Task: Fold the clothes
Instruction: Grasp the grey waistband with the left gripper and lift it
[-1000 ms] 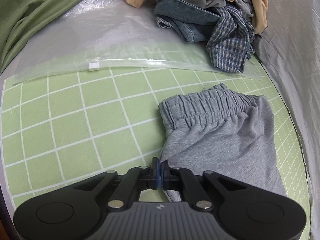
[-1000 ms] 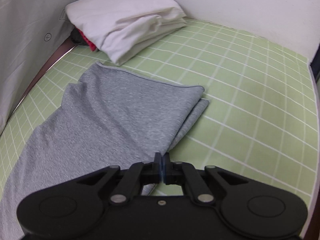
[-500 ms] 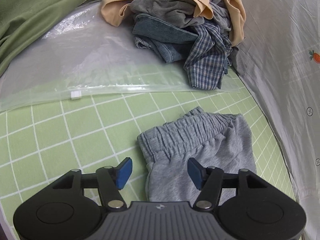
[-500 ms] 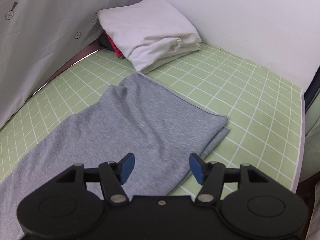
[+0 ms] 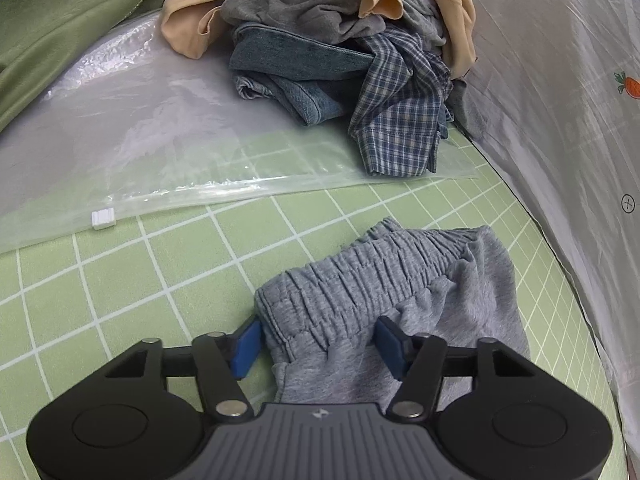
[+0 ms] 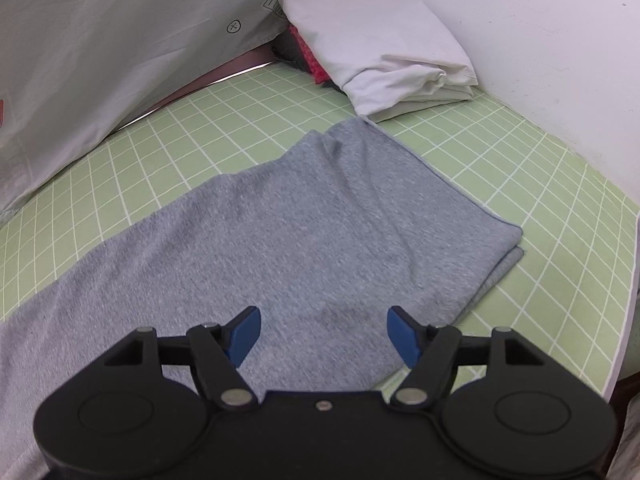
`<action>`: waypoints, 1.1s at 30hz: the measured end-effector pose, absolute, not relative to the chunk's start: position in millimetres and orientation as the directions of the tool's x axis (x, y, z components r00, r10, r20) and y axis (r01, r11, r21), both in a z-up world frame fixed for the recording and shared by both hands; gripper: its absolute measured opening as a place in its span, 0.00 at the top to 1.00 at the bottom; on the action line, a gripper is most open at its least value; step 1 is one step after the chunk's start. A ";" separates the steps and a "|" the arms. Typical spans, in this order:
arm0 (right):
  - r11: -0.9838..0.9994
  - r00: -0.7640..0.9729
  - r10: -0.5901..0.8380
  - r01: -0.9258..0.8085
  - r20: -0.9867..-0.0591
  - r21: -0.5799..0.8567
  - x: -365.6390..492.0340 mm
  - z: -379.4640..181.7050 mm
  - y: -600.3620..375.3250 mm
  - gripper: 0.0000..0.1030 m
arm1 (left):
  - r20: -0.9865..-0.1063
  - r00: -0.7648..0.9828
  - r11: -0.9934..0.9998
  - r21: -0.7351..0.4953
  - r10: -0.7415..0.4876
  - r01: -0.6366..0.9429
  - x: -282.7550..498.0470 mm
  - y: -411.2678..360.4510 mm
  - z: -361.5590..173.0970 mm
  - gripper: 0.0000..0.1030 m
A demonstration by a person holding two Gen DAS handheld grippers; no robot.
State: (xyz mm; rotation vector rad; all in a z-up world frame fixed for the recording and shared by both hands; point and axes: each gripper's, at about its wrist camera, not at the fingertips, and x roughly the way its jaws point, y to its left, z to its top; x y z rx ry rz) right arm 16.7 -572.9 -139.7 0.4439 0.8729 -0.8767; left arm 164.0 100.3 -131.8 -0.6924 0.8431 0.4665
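Note:
Grey sweatpants (image 5: 384,292) lie flat on the green grid mat, folded lengthwise. Their elastic waistband shows in the left wrist view, their leg ends (image 6: 320,232) in the right wrist view. My left gripper (image 5: 318,344) is open, its blue pads either side of the waistband's near corner, the left pad (image 5: 246,344) at the cloth's edge. My right gripper (image 6: 322,336) is open and empty, over the leg fabric near its hem end.
A pile of unfolded clothes (image 5: 340,48) sits on a clear plastic bag (image 5: 140,140) at the back. A green cloth (image 5: 60,20) lies far left. Folded white cloth (image 6: 384,44) is stacked in the corner by a white wall. Grey sheeting (image 6: 100,60) borders the mat.
Both grippers were shut on the sweatpants' edge a second ago; both have opened, let go and drawn back. The left one now sits at the waistband.

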 end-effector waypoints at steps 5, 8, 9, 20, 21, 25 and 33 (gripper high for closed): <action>0.583 0.347 -0.471 0.812 -0.811 0.009 16.4 -140.0 -574.0 0.32 | -0.724 0.689 0.755 -0.436 0.029 -0.490 162.6 99.9 -113.5 0.87; 0.586 0.360 -0.455 0.810 -0.814 0.031 14.0 -142.3 -573.8 0.32 | -0.657 0.753 0.773 -0.486 -0.015 -0.408 161.4 89.4 -92.4 0.87; 0.586 0.364 -0.450 0.809 -0.815 0.038 13.3 -143.1 -573.7 0.32 | -0.633 0.773 0.779 -0.500 -0.033 -0.377 161.7 83.2 -84.9 0.87; 0.585 0.411 -0.403 0.803 -0.818 0.114 -9.8 -153.2 -580.4 0.32 | -0.599 0.706 0.876 -0.478 -0.377 0.063 184.5 -83.9 -31.4 0.87; 0.580 0.410 -0.401 0.806 -0.819 0.119 -13.3 -154.8 -583.0 0.32 | -0.625 0.674 0.883 -0.460 -0.395 0.092 185.0 -102.5 -35.7 0.87; 0.551 0.404 -0.393 0.823 -0.826 0.139 -25.8 -160.1 -593.6 0.32 | -0.753 0.524 0.913 -0.385 -0.397 0.139 185.1 -151.5 -70.9 0.82; 0.517 0.401 -0.400 0.841 -0.824 0.159 -42.8 -163.2 -609.4 0.32 | -0.770 0.518 0.918 -0.387 -0.373 0.085 175.3 -147.5 -81.5 0.59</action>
